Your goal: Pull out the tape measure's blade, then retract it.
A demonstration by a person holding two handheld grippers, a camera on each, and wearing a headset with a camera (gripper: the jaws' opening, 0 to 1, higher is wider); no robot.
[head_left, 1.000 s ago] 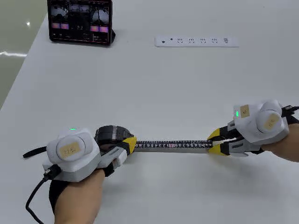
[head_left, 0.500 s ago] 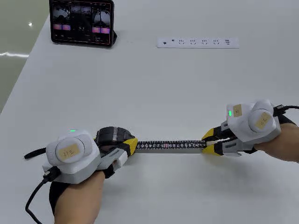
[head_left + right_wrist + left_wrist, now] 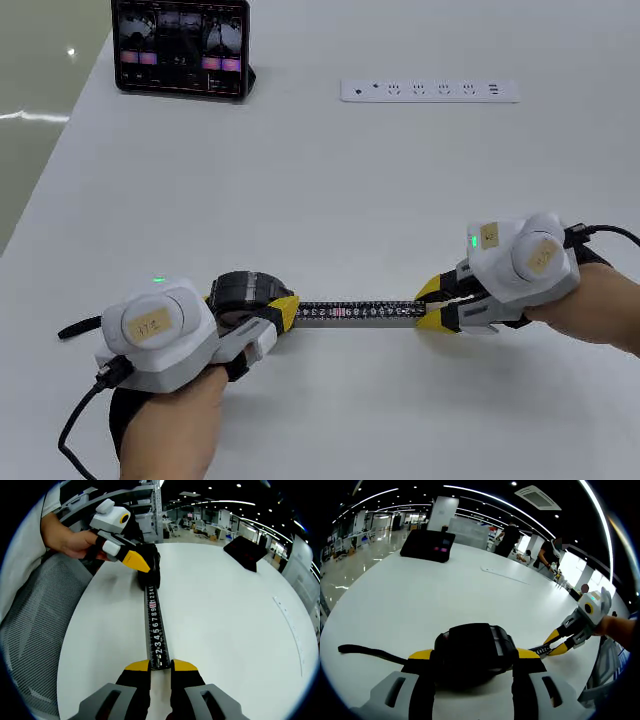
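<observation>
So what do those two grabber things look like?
Both the left gripper and the right gripper have chunky rounded white bodies, black jaws with yellow ends, a tan sticker with writing and a small green light. A black cable trails from the left one, and a second black cable from the right.

White table [image 3: 330,200]: dark tablet [image 3: 181,47] propped at far left, white power strip [image 3: 430,91] lying flat along the far side. Tape measure [image 3: 243,291] rests near the front edge, its blade [image 3: 355,311] extended to the right.
</observation>
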